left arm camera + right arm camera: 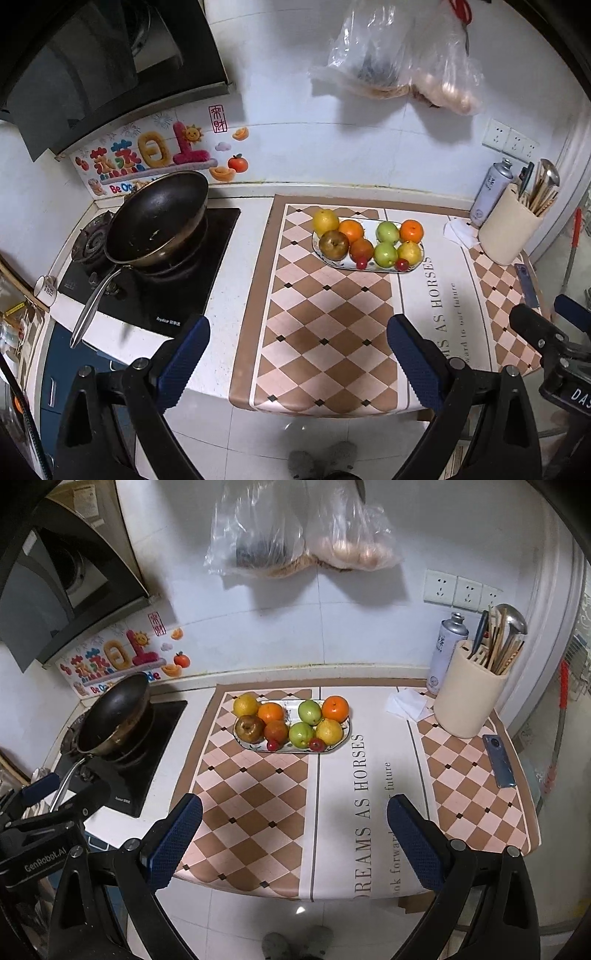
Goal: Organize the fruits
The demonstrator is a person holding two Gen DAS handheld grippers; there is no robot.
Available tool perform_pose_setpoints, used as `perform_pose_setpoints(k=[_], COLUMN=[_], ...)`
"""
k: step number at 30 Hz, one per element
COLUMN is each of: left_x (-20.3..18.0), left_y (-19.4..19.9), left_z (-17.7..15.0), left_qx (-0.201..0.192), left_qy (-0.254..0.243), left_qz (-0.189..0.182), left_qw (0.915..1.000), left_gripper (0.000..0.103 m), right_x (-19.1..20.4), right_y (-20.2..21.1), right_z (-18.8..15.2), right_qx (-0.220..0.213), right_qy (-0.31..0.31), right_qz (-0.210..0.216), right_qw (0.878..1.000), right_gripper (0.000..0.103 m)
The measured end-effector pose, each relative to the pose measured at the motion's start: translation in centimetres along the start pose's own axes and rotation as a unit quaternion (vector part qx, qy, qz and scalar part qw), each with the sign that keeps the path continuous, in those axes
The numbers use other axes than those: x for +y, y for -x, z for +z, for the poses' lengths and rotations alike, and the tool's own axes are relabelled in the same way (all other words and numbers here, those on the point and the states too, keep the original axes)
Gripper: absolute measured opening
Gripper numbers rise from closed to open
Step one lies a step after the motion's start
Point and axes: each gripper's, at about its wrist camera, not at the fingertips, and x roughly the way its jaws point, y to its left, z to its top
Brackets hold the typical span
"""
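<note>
A patterned oval plate (369, 268) (291, 750) sits on the checkered mat toward the back of the counter. It holds several fruits: two green apples (387, 231) (309, 711), oranges (411, 230) (335, 708), yellow fruits (325, 220) (245, 704), a brown pear (333, 243) (249, 728) and two small red fruits (402, 263) (316, 744). My left gripper (297, 338) is open and empty, well in front of the plate over the counter's front edge. My right gripper (294, 816) is open and empty, also well short of the plate.
A black wok (157, 218) (112, 712) sits on the stove at the left. A cream utensil holder (509, 225) (471, 701) and a spray can (445, 650) stand at the back right. A phone (498, 760) lies near the right edge. Plastic bags (295, 531) hang on the wall.
</note>
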Motion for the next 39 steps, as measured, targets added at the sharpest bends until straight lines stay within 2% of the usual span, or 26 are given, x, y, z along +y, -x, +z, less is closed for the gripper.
perform_pose_setpoints(k=[12,14,39], left_x=[-0.3,-0.5,-1.1], left_y=[-2.5,-2.8,-2.5], left_z=[0.9,1.0,0.3], left_qx=[0.019,0.024,0.018], left_qy=[-0.004,-0.007,-0.003], left_qz=[-0.012,-0.015,-0.015], left_qw=[0.9997,0.9996,0.9997], left_gripper=[0.098,0.103,0.103], right_x=[0.0,-0.1,-0.6], right_y=[-3.1,-3.3,-2.2], right_z=[0.5,0.4,0.6], right_qx=[0.031,0.032,0.022], right_qy=[-0.001,-0.002,0.003], right_qz=[0.000,-0.003,-0.007], right_qw=[1.000,0.999,1.000], right_gripper=[0.102,0.102,0.102])
